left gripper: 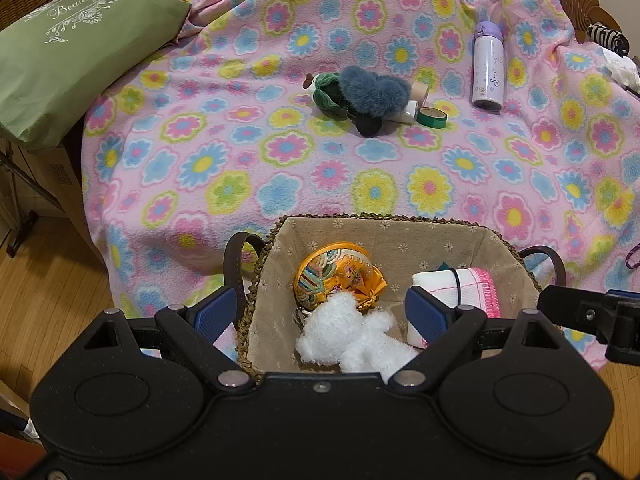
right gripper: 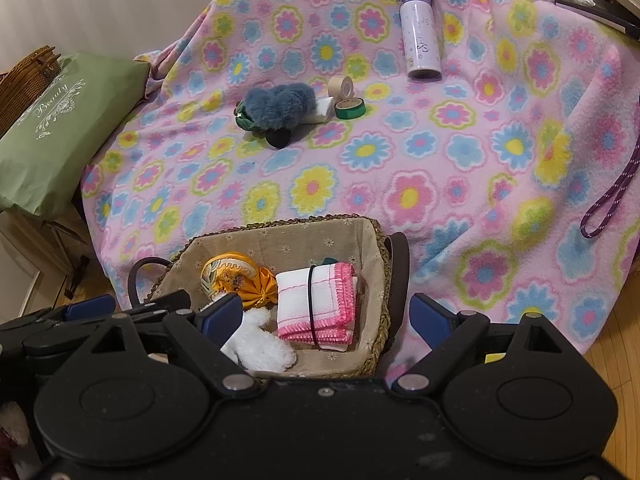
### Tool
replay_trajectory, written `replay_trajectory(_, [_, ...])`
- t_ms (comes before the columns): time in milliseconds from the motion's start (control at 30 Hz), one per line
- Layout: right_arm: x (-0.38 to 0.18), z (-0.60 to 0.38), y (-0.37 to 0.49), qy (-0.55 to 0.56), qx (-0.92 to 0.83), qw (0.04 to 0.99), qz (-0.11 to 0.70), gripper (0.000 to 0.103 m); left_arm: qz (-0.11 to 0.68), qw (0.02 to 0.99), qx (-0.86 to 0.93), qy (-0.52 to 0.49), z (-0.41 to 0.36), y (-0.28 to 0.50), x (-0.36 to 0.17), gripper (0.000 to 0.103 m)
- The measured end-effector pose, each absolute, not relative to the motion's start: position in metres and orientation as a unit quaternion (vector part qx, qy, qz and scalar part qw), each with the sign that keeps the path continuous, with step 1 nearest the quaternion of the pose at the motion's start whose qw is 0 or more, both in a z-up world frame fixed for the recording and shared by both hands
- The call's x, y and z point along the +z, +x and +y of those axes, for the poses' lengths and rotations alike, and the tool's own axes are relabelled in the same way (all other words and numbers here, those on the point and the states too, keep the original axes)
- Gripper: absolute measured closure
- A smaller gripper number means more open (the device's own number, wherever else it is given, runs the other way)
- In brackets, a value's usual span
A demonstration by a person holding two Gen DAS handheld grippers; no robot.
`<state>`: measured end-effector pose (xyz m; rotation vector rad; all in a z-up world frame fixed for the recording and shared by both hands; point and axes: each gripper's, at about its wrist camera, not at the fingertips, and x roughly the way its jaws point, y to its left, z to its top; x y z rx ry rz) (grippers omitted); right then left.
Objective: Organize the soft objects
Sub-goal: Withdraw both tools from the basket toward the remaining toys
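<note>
A lined wicker basket [left gripper: 384,218] [right gripper: 280,225] stands at the near edge of the flowered blanket. In it lie an orange embroidered pouch [left gripper: 332,272] [right gripper: 232,274], a white plush toy [left gripper: 348,332] [right gripper: 260,342] and a folded white-and-pink cloth [left gripper: 468,284] [right gripper: 320,300] with a black band. My left gripper [left gripper: 320,314] hovers open over the basket's left half, gripping nothing. My right gripper [right gripper: 326,317] is open too, straddling the basket's right rim, also with nothing in it. Farther back lie a blue fluffy heart [left gripper: 376,88] [right gripper: 276,100], a green scrunchie [left gripper: 326,90] and a black pom-pom [left gripper: 368,126].
Beside the fluffy pile lie a green tape roll [left gripper: 432,117] [right gripper: 350,108], a beige roll [right gripper: 341,86] and a white tube. A purple bottle [left gripper: 488,68] [right gripper: 420,40] lies further right. A green cushion [left gripper: 68,52] sits left, a purple cord [right gripper: 608,200] right, wood floor below.
</note>
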<state>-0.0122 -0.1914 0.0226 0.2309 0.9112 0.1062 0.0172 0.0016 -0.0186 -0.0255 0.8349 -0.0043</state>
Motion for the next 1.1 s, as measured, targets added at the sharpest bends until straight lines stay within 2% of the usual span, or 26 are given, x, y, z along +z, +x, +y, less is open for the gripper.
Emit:
replay_trajectory(600, [0.034,-0.194,-0.004,0.092,0.057,0.904,0.414,0.010,0.394,0.919,-0.008,0.002,0.003,0.028,-0.007,0.015])
replay_trajectory(1100, [0.039,-0.204,0.057,0.071,0.046,0.915,0.395,0.008,0.407,0.913,-0.003,0.029,0.009,0.082,-0.001,0.014])
